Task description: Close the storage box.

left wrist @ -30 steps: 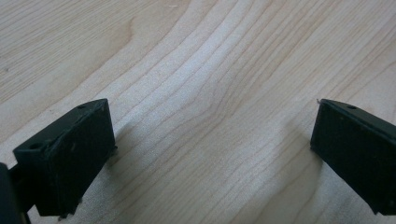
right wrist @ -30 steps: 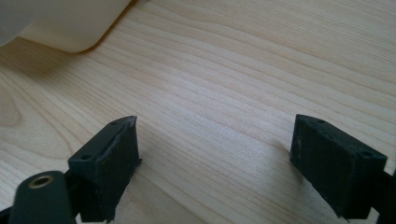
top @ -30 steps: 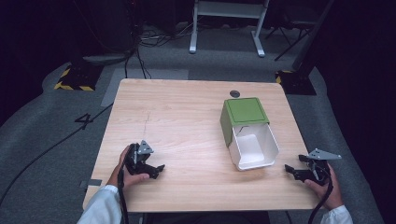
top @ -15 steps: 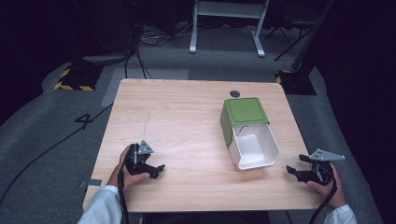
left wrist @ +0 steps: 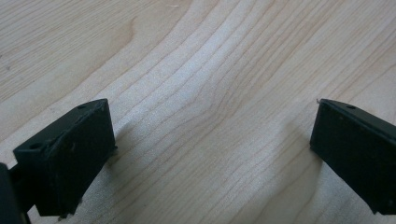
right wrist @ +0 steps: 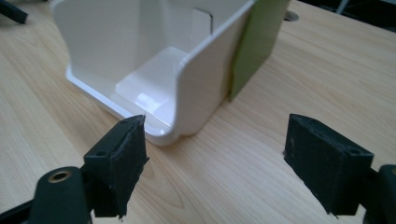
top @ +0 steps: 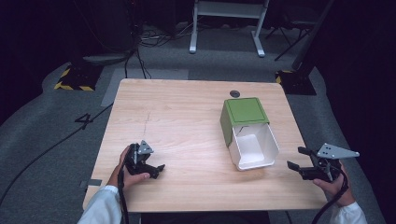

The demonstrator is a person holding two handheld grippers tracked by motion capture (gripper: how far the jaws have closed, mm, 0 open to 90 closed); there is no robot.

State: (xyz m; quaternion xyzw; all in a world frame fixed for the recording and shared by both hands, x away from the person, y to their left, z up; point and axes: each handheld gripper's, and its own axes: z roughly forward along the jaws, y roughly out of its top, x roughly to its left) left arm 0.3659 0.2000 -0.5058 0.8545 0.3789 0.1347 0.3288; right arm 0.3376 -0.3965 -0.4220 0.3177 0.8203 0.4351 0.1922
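At the counter's point(top: 187, 107) near right edge, the right claw point(top: 299, 159), jaws wide but just closing on nothing, faces the white-and-green bin point(top: 247, 133) lying open-mouthed right of centre; a clumsy approach could shove it. Near left, the left claw point(top: 156, 169) rests open, empty.

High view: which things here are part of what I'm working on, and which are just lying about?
In the job:
- bin, green and white, lying on its side with the open end toward the person
- right claw, open, aimed at the bin
- left claw, open, resting on the table

Lying about:
- cables on the floor
- metal stand behind the table
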